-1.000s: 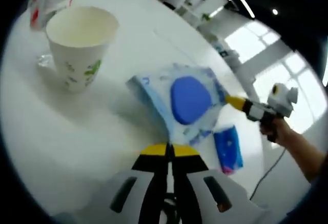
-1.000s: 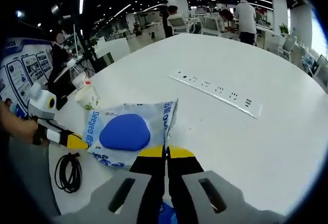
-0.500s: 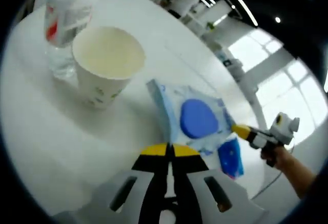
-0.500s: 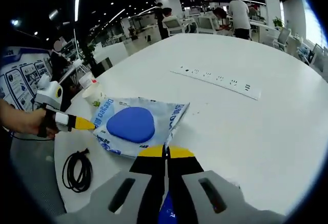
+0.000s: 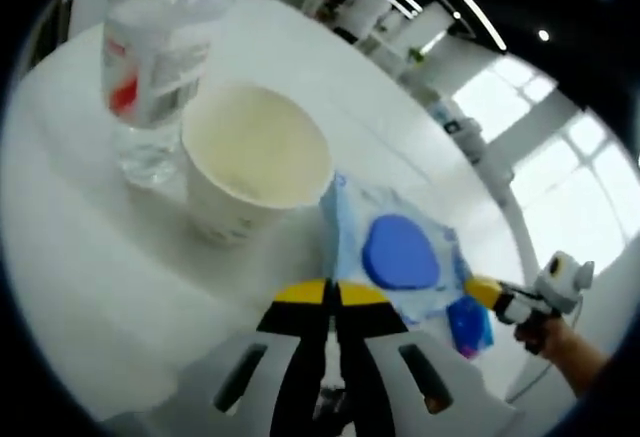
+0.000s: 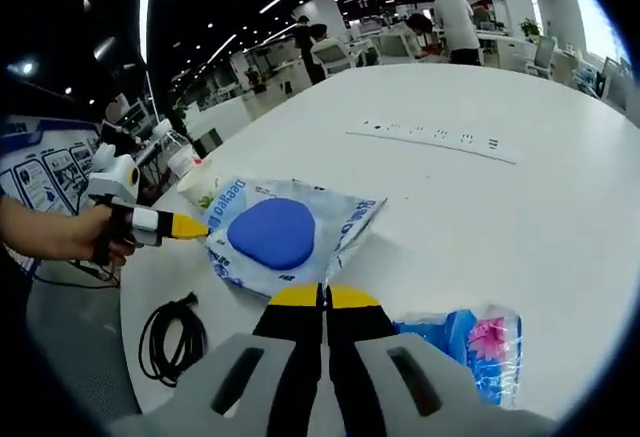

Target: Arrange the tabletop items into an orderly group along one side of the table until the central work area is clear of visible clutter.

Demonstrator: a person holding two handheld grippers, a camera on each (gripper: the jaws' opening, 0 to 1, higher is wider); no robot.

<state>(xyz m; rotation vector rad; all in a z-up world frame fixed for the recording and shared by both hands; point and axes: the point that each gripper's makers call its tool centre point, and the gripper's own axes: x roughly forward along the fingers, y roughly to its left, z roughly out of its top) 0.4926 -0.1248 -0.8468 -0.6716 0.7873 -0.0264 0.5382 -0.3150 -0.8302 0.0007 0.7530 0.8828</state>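
Observation:
A wet-wipes pack [image 5: 400, 255] [image 6: 275, 234], pale blue with a round blue lid, hangs between both grippers. My left gripper [image 5: 327, 293] is shut on its near edge. It comes into the right gripper view from the left [image 6: 188, 226], held by a hand [image 6: 62, 234]. My right gripper [image 6: 322, 297] is shut on the opposite corner and shows at the pack's far side [image 5: 484, 291]. A paper cup [image 5: 256, 172] [image 6: 205, 189] stands right beside the pack, with a water bottle [image 5: 153, 65] [image 6: 181, 157] behind it. A small blue tissue pack [image 5: 469, 324] [image 6: 468, 344] lies on the white table [image 5: 90, 257].
A coiled black cable [image 6: 171, 333] lies near the table's edge, below the left gripper. A white power strip [image 6: 440, 139] runs across the far middle of the table. Beyond it stand office desks, chairs and people.
Both grippers have carried the wipes pack toward the paper cup, so it now sits against the cup. The small tissue pack has come out from under my right gripper.

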